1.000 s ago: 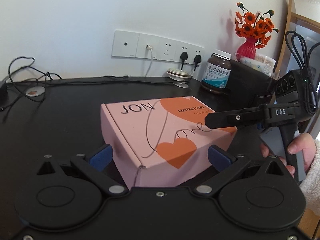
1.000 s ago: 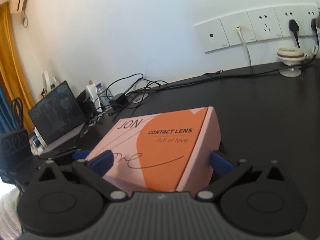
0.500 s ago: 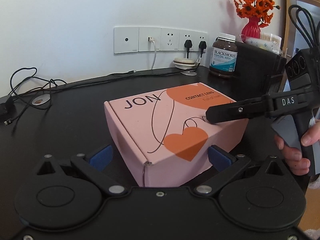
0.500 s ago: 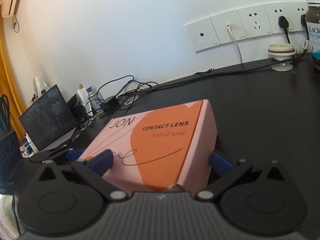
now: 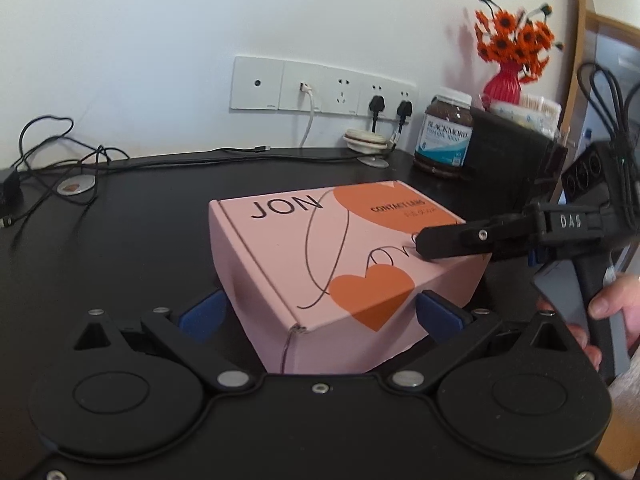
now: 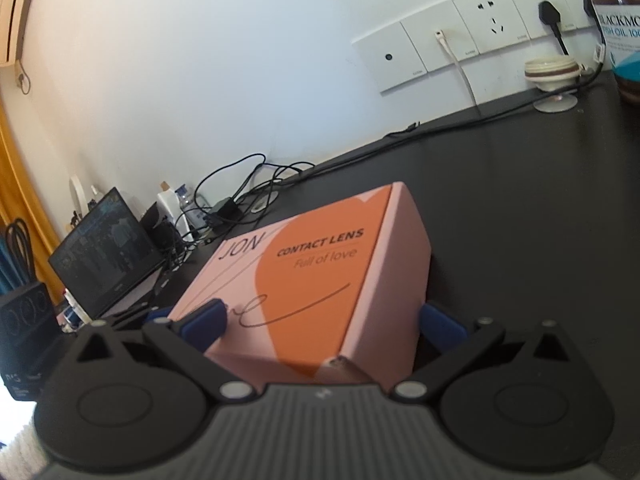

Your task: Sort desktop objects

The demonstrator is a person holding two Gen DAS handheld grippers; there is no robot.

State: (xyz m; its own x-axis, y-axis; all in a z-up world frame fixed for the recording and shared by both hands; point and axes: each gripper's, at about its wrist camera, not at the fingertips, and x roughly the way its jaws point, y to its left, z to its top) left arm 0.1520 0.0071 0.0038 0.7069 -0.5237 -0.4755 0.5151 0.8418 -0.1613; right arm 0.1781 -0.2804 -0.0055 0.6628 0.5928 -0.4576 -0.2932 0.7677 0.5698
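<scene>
Both grippers, left (image 5: 318,314) and right (image 6: 322,322), straddle the box (image 5: 340,256) with jaws spread, apparently readying a two-handed lift.

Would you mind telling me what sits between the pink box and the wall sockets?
In the left wrist view, only bare black desk and a thin cable separate the pink box from the sockets.

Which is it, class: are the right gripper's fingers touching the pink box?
Cannot tell. In the right wrist view the blue fingers flank the pink box closely, but no contact or gap shows plainly.
</scene>
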